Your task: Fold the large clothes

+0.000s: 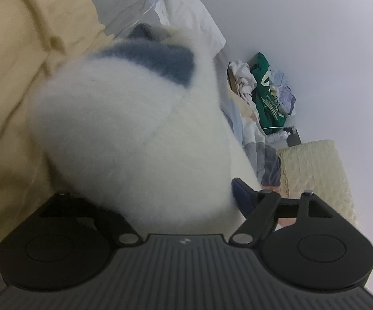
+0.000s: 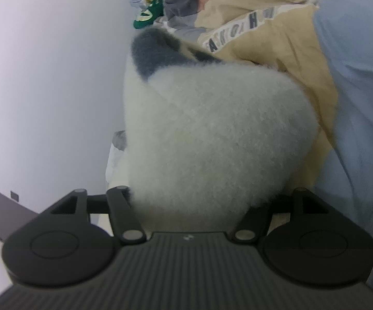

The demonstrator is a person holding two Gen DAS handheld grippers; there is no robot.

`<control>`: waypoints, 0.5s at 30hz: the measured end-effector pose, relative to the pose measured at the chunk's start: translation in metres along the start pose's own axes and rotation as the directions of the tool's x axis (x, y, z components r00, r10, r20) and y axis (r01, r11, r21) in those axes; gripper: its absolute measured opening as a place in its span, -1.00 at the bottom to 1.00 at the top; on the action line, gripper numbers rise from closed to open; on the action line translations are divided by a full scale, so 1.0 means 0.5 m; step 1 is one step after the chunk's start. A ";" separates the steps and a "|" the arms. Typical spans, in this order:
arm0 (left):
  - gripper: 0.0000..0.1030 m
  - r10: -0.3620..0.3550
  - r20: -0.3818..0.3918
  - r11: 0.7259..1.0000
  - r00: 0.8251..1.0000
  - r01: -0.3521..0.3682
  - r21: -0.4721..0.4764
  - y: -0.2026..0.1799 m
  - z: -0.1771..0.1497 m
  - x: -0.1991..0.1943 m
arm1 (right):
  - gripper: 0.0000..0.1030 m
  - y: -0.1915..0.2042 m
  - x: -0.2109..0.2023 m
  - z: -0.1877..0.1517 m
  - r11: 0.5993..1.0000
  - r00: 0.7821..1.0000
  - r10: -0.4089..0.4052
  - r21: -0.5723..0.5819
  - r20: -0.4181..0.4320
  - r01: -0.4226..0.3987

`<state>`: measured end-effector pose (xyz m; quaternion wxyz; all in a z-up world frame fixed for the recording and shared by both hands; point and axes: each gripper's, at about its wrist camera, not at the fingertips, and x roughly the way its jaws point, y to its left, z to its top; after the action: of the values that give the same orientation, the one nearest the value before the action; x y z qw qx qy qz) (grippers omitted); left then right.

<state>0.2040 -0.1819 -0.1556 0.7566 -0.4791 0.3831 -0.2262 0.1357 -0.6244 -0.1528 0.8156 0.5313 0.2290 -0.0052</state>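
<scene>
- A plain pale wall (image 1: 315, 25) is seen behind everything in both wrist views.
- A beige cover (image 1: 18, 77) is spread in creases under the work. In the right wrist view a white band with dark lettering (image 2: 240, 28) is seen across it.
- A light blue fabric (image 2: 354, 103) is laid along the right edge of the right wrist view, against the beige cover.
- The white fleece garment (image 1: 124, 129) is bunched into a rounded heap on the beige cover. A dark blue-grey patch is shown at its far end, and its near end is pushed right up to both tools.
- The left gripper (image 1: 153, 199) is held with its arms spread wide and fleece filling the gap. One dark finger is visible at the fleece's edge and the other is buried, so a grasp cannot be told from a release.
- The right gripper (image 2: 202, 199) is likewise filled with fleece. Its fingertips are hidden, so it cannot be told whether the fleece is clenched.
- A cream quilted surface (image 1: 315, 170) is seen by the wall.
- A green garment (image 1: 266, 95) is heaped among other clothes against the wall.
- A clear bottle (image 1: 277, 137) is laid just beyond the quilted surface.
</scene>
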 end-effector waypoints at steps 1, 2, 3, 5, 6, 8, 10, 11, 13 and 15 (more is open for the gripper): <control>0.60 0.008 -0.002 1.000 1.000 -0.008 0.008 -0.002 -0.003 -0.010 | 0.28 0.000 -0.005 -0.001 1.000 1.000 -0.007 0.005 0.001 0.007; 0.61 0.024 -0.002 1.000 1.000 -0.024 0.019 -0.004 -0.006 -0.021 | 0.28 0.003 -0.013 -0.004 1.000 1.000 -0.017 0.005 0.001 0.017; 0.61 0.038 0.002 0.999 0.999 -0.038 0.033 -0.008 -0.010 -0.034 | 0.28 0.006 -0.022 -0.005 0.999 0.999 -0.032 0.004 -0.002 0.032; 0.61 0.066 0.017 0.995 0.998 -0.067 0.079 -0.020 -0.018 -0.066 | 0.31 0.017 -0.044 -0.009 0.998 0.998 -0.062 -0.008 -0.006 0.062; 0.61 0.081 0.020 0.991 0.997 -0.083 0.102 -0.027 -0.022 -0.082 | 0.32 0.025 -0.057 -0.011 0.997 0.997 -0.080 -0.020 -0.008 0.080; 0.61 0.122 0.026 0.979 0.992 -0.124 0.164 -0.051 -0.029 -0.114 | 0.32 0.038 -0.085 -0.014 0.994 0.994 -0.104 -0.042 -0.012 0.104; 0.61 0.150 0.050 0.960 0.987 -0.158 0.233 -0.087 -0.033 -0.150 | 0.32 0.065 -0.113 -0.016 0.989 0.993 -0.121 -0.085 -0.011 0.119; 0.61 0.158 0.061 0.951 0.986 -0.168 0.258 -0.103 -0.035 -0.167 | 0.32 0.078 -0.124 -0.018 0.986 0.992 -0.123 -0.111 -0.009 0.121; 0.61 0.170 0.073 0.932 0.983 -0.184 0.312 -0.145 -0.036 -0.197 | 0.32 0.111 -0.148 -0.021 0.983 0.993 -0.117 -0.143 -0.016 0.113; 0.61 0.169 0.095 0.912 0.981 -0.193 0.363 -0.190 -0.039 -0.235 | 0.32 0.147 -0.172 -0.023 0.981 0.995 -0.101 -0.167 -0.026 0.095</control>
<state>0.1201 -0.1511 -0.0323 0.8625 -0.2970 0.3527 -0.2084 0.0731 -0.6024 -0.0604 0.8517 0.4497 0.2686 -0.0173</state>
